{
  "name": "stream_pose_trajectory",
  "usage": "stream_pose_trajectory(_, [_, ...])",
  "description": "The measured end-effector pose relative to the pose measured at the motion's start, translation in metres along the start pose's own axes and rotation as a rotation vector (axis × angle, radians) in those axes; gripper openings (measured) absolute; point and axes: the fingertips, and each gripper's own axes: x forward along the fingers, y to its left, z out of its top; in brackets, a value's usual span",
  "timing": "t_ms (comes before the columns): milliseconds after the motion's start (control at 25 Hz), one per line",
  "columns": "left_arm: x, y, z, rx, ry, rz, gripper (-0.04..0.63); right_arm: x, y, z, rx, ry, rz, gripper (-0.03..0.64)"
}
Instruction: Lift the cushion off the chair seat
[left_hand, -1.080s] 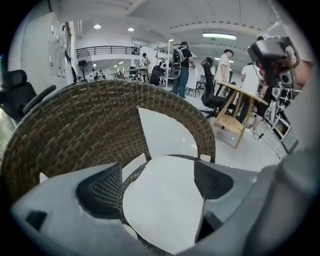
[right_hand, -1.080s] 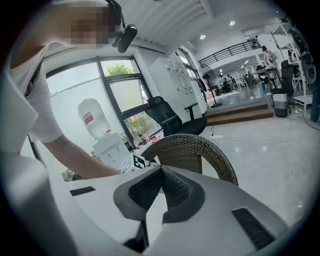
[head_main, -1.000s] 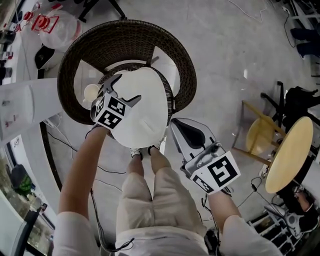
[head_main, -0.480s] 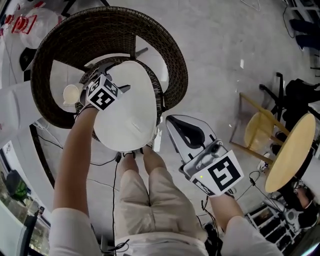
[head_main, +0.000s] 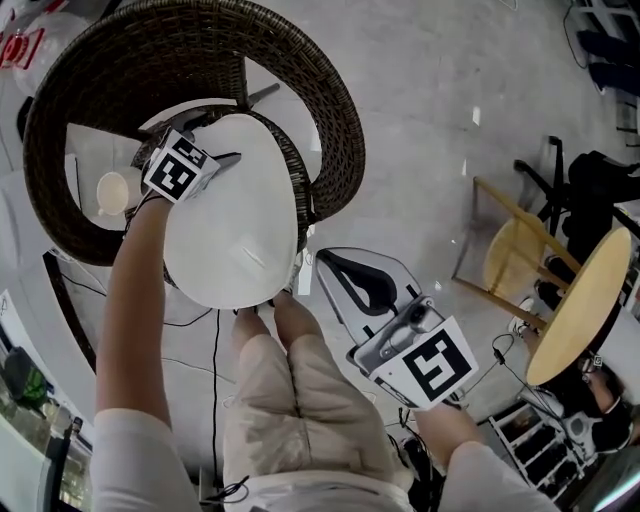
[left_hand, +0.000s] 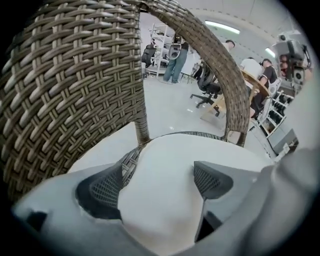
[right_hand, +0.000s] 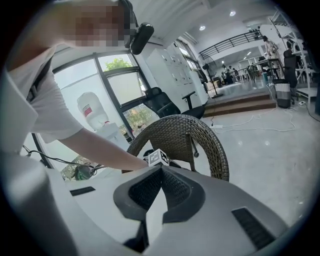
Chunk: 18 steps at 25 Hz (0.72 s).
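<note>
- White cushion (head_main: 235, 235) is pinched at its edge btwn L gripper (head_main: 232, 160) fingers (left_hand: 102, 187), over the wicker chair (head_main: 335, 110) seat.
- R gripper (head_main: 335, 265) fingers are pressed together w/ nothing held, off to the chair's side.

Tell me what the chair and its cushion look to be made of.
The chair: woven wicker or rattan-like strands, dark brown, slightly glossy; the basket weave shows. The cushion: white, matte, probably fabric over soft filling; it bulges between the left gripper's jaws.
</note>
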Motion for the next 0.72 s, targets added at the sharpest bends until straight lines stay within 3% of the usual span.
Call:
stream_pose_trajectory(280, [0.0102,0.0016,-0.0049,-0.026,0.002,-0.007,0.428,0.0056,-0.0004,-0.0004,0.023,-0.008,0.012,0.002])
stream_pose_trajectory(440, [0.0117,-0.0043,-0.0075,-0.053,0.031,-0.031,0.332,0.0067,-0.0031,-0.0066,0.039,0.002,0.005,0.002])
stream_pose_trajectory(720, [0.0086,-0.0066,-0.0094,-0.085,0.105,-0.011,0.229,0.0003,-0.0047,0.0024,0.027,-0.021,-0.009,0.002])
